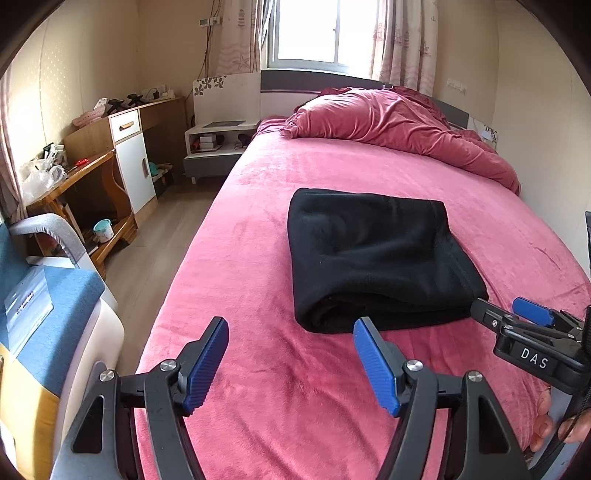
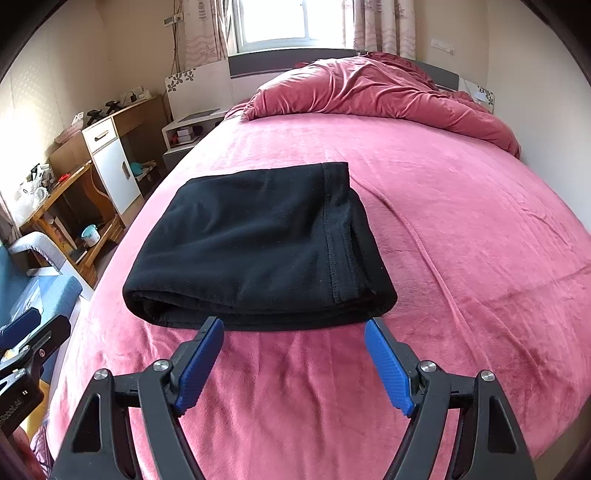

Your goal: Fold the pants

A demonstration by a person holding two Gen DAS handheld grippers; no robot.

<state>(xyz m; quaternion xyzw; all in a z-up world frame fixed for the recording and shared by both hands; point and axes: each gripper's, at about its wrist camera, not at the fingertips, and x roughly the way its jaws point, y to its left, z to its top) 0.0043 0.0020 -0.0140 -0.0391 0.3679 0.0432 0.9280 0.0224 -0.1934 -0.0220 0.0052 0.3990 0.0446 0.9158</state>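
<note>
On a bed (image 2: 461, 240) covered with a pink fleece blanket lie black pants (image 2: 258, 243), folded into a thick, neat rectangle near the bed's near end. Both claws sit just short of the bundle's front edge, touching nothing. The left gripper (image 1: 291, 363) has its blue-padded jaws spread wide over bare blanket, empty. The right gripper (image 2: 293, 363) is likewise spread apart and empty, its tips framing the folded edge.

Behind the pants, a crumpled pink duvet (image 1: 399, 125) is heaped against the headboard under a bright window (image 1: 314, 33). Left of the bed are a narrow strip of wooden floor, a white nightstand (image 1: 218, 147), a wooden desk (image 1: 85, 184) cluttered with small items too small to identify, and a blue-cushioned chair (image 1: 48, 295) close by.

Fingers of the person's hand (image 1: 554, 421) show at the left view's lower right edge, mostly cut off. The blanket around the bundle lies open on every side.
</note>
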